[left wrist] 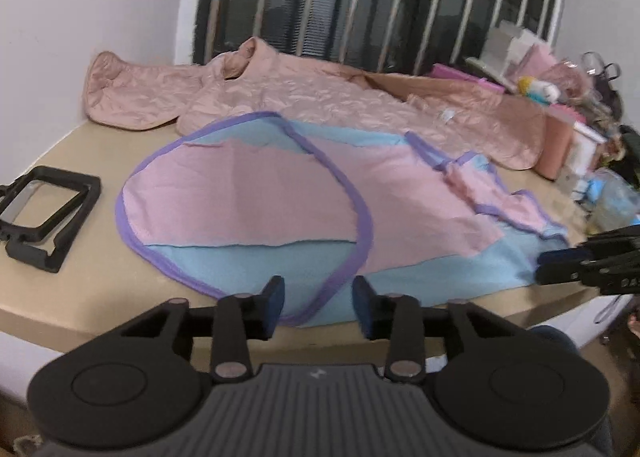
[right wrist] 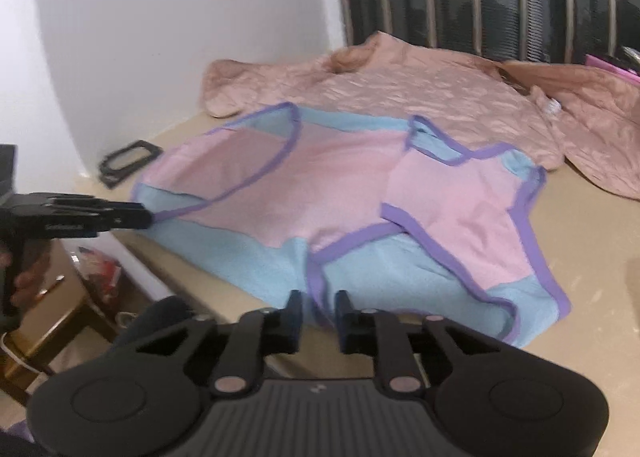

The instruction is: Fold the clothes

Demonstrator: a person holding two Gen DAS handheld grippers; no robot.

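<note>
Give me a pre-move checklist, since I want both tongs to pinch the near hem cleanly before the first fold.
1. Left tongs open at the purple-trimmed pink and blue garment: ok.
2. Right tongs open over the purple hem: ok.
3. Neither tongs holding cloth yet: ok.
4. Garment lying flat: not ok, the strap end looks bunched and folded over.
5. Garment free of the quilted pink jacket behind: cannot tell, their edges meet or overlap.
6. Black rectangular frame off the garment, on the beige table: ok.

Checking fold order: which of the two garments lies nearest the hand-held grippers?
The pink-and-blue garment with purple trim, at the table's near edge; the quilted pink jacket lies behind it by the window.
</note>
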